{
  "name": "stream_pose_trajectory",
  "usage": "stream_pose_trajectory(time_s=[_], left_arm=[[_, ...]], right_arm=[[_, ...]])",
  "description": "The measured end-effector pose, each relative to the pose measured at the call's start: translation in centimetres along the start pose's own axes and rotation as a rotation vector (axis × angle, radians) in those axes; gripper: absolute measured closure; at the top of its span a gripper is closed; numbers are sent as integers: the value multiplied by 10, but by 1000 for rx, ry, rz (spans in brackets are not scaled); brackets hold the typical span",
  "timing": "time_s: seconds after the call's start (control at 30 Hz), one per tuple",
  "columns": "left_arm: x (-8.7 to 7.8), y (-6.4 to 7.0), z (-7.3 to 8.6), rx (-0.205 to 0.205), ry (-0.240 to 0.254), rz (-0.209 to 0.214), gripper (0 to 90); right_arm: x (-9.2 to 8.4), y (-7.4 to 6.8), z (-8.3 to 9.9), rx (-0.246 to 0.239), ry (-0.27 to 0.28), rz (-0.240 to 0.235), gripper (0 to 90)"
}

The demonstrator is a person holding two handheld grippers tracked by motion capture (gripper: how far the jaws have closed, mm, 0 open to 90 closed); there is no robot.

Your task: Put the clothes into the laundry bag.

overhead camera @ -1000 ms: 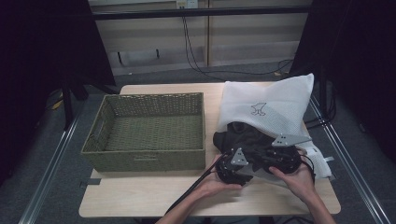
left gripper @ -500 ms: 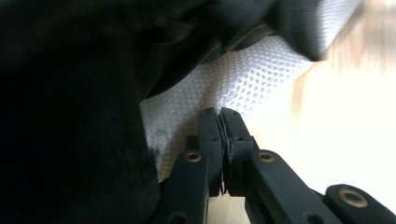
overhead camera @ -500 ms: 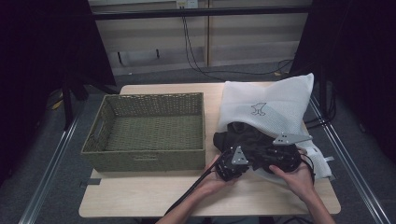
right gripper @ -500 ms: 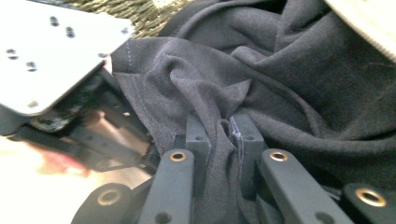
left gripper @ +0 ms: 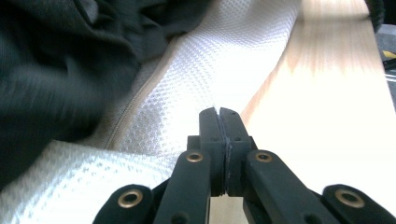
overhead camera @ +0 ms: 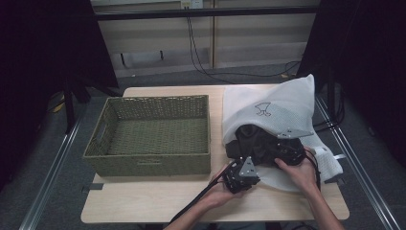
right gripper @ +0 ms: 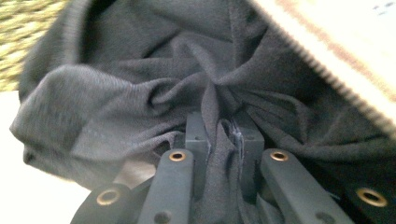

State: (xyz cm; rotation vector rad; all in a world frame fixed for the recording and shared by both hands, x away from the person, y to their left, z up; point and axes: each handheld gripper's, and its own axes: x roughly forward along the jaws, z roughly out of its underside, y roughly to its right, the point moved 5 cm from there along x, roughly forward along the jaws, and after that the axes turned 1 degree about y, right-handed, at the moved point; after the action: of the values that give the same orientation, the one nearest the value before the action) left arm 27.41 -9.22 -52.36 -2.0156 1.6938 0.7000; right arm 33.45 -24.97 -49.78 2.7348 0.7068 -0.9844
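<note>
Wooden worktop (overhead camera: 158,201) holds a basket (overhead camera: 151,136) and white bag (overhead camera: 282,108). Left tool (left gripper: 219,116) has just clenched on the bag's edge; right tool (right gripper: 223,125) grips dark cloth (right gripper: 140,93).

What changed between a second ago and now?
The left gripper has just been closing and now pinches the lower edge of the white mesh bag. The right gripper, clamped on the dark garment, has drawn back slightly toward the person, tugging the cloth out of the bag's opening. The woven basket, the table and the bag's upper part stayed put.
</note>
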Motion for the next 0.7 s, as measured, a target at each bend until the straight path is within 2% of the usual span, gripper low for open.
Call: stream_pose_trajectory(time_s=[0.07, 0.1, 0.13, 0.17, 0.2, 0.23, 0.3, 0.33, 0.4, 0.43, 0.47, 0.5, 0.57, 0.6, 0.63, 0.67, 0.7], left_arm=[[-4, 2, 0, 8, -5, 0, 897], [-4, 2, 0, 8, -5, 0, 898], [-6, 6, -1, 3, 8, 11, 898], [-6, 6, -1, 3, 8, 11, 898], [-9, 9, -1, 25, -5, 23, 898], [-11, 11, -1, 22, 6, 22, 898], [-14, 13, 0, 25, 7, 27, 897], [-16, 13, 0, 5, 12, 24, 896], [-16, 12, 1, -5, 15, 29, 895], [-15, 10, 3, -12, 19, 33, 891], [-14, 9, 6, -22, 12, 34, 886], [-13, 9, 8, -35, 21, 39, 876], [-14, 8, 10, -39, 28, 47, 853], [-19, 5, 14, -61, 44, 48, 836], [-19, 5, 14, -61, 44, 48, 820], [-28, 3, 14, -60, 60, 62, 809], [-28, 3, 14, -60, 60, 62, 794]], right_arm=[[3, 7, -1, 5, 5, 38, 799], [3, 7, -1, 5, 5, 38, 799], [3, 16, -3, 11, 22, 81, 799], [3, 16, -3, 11, 22, 81, 799], [3, 26, -4, 25, 31, 139, 799], [3, 30, -4, 30, 34, 167, 799], [3, 38, -3, 67, 48, 179, 796], [3, 40, -1, 72, 47, 184, 792], [3, 40, 0, 74, 47, 174, 781], [0, 34, 1, 65, 43, 140, 746], [-2, 31, 1, 61, 43, 132, 719], [-6, 27, 1, 70, 48, 100, 684], [-9, 25, 1, 72, 54, 86, 661], [-17, 20, 2, 64, 74, 56, 605], [-17, 20, 2, 64, 74, 56, 605], [-27, 12, 3, 66, 91, 14, 548], [-27, 12, 3, 66, 91, 14, 548]])
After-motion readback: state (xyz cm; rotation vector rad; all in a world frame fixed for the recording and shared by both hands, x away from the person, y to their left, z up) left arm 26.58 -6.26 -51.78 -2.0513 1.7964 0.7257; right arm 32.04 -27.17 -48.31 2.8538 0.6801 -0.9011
